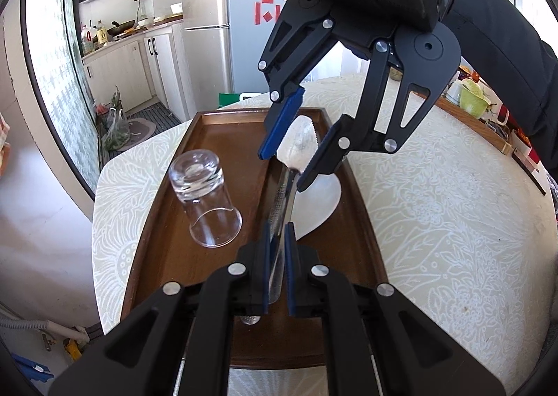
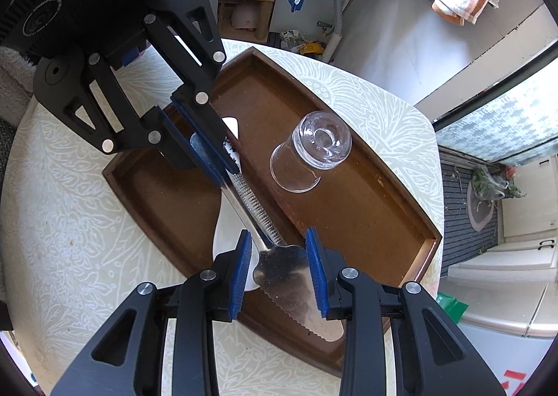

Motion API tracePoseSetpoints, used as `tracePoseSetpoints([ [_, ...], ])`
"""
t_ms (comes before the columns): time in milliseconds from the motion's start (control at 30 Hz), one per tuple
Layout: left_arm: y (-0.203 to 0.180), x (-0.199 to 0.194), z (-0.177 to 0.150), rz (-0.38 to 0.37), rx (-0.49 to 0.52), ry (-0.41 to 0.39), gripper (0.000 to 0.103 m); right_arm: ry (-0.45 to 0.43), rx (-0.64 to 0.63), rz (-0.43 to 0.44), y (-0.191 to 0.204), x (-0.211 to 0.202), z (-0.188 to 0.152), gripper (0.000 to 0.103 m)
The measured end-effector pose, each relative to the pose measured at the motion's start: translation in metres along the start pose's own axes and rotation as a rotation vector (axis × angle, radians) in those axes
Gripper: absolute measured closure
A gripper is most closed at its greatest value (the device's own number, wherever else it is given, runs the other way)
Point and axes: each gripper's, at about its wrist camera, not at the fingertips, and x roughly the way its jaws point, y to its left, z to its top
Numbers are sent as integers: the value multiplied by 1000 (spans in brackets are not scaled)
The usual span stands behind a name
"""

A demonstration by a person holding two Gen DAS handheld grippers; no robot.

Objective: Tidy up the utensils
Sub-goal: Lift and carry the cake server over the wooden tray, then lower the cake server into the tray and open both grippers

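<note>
- We are looking along two hand-held tongs at a brown wooden tray (image 1: 164,221) on a round counter (image 1: 436,221) covered with a pale leaf-patterned cloth; the tray is our landmark.
- The left tongs (image 1: 278,242) are closed on the handle of a metal cake server (image 1: 298,143), apparently to keep it level above the tray's long middle line.
- The server's broad, saw-edged blade (image 2: 293,277) points toward the tray's far end, as the left camera sees it.
- The right tongs (image 2: 280,268) stand open, one blue pad on each side of the blade where it meets the handle. They touch nothing we can make out, so we judge they are lining up to take or steady the server.
- A white plate (image 1: 322,202) lies in the tray under the server, beside the tray's right wall.
- A clear glass (image 1: 205,197) stands upside down in the tray's left half, apart from the server, probably so that dust stays out.
</note>
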Motion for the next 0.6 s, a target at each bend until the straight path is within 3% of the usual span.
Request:
tracePoseSetpoints([
  [433, 2, 8, -1, -1, -7, 15, 95, -8, 3, -5, -1, 8, -3, 69],
  [467, 1, 8, -1, -4, -8, 14, 95, -5, 7, -15, -2, 8, -3, 68],
  [500, 1, 8, -1, -12, -8, 15, 95, -7, 16, -33, -4, 8, -3, 59],
  [533, 1, 8, -1, -8, -5, 14, 92, -13, 26, -39, -4, 7, -2, 52],
  [567, 1, 8, -1, 0, 0, 13, 75, -25, 35, -39, -5, 5, -3, 51],
  [600, 0, 7, -1, 7, 3, 8, 50, -36, 42, -42, -6, 3, -3, 48],
])
